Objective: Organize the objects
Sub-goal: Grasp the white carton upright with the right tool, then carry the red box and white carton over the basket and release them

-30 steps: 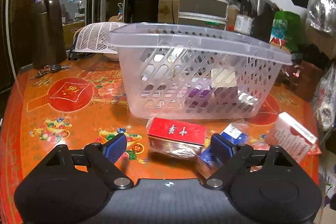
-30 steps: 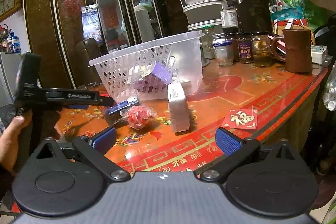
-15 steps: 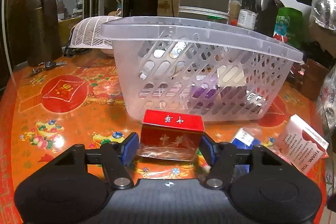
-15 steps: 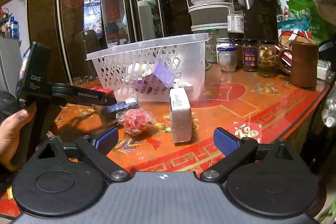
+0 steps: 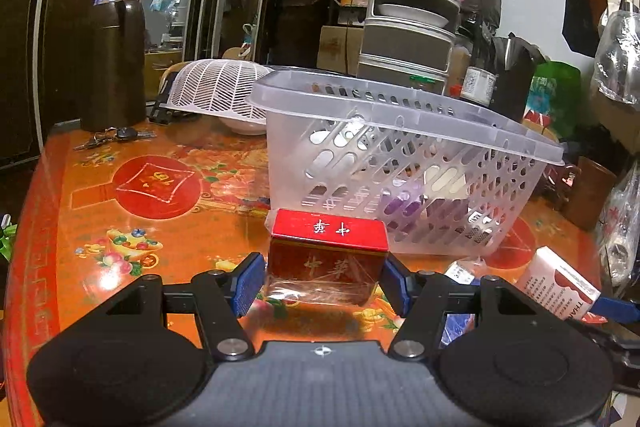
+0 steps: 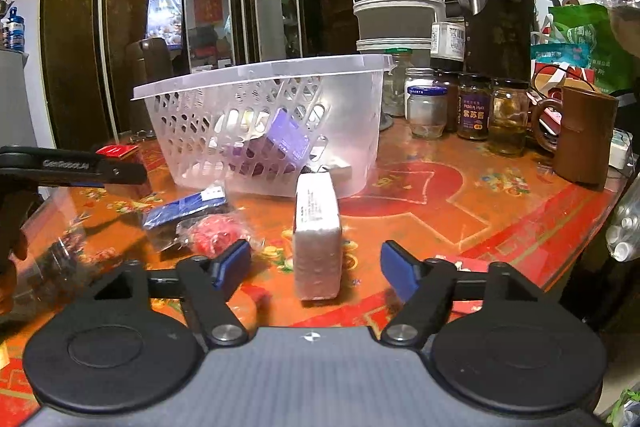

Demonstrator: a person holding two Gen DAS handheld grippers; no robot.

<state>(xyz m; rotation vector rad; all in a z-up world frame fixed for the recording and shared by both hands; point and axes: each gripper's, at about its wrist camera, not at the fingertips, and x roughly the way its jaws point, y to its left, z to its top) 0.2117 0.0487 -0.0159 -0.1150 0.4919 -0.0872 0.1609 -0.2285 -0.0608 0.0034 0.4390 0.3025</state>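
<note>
My left gripper (image 5: pixel 322 285) is shut on a red box with gold characters (image 5: pixel 326 259) and holds it just in front of the clear plastic basket (image 5: pixel 400 163). The basket (image 6: pixel 272 123) holds a purple box (image 6: pixel 288 139) and other items. My right gripper (image 6: pixel 316 267) is open, its fingers on either side of a white and pink box (image 6: pixel 318 227) that stands on the table. The left gripper and the red box (image 6: pixel 116 151) show at the left of the right wrist view. A blue packet (image 6: pixel 188 205) and a red wrapped item (image 6: pixel 214 231) lie beside the white box.
A white and red box (image 5: pixel 560 283) lies at the right. A white colander (image 5: pixel 216 91), keys (image 5: pixel 116 137) and a dark flask (image 5: pixel 114 63) stand at the back left. Jars (image 6: pixel 472 107) and a brown mug (image 6: pixel 580 135) line the back right. A stacked rack (image 5: pixel 412 19) stands behind.
My left gripper moved forward, closed on the red box and lifted it off the table. My right gripper moved in so that the white box is between its open fingers.
</note>
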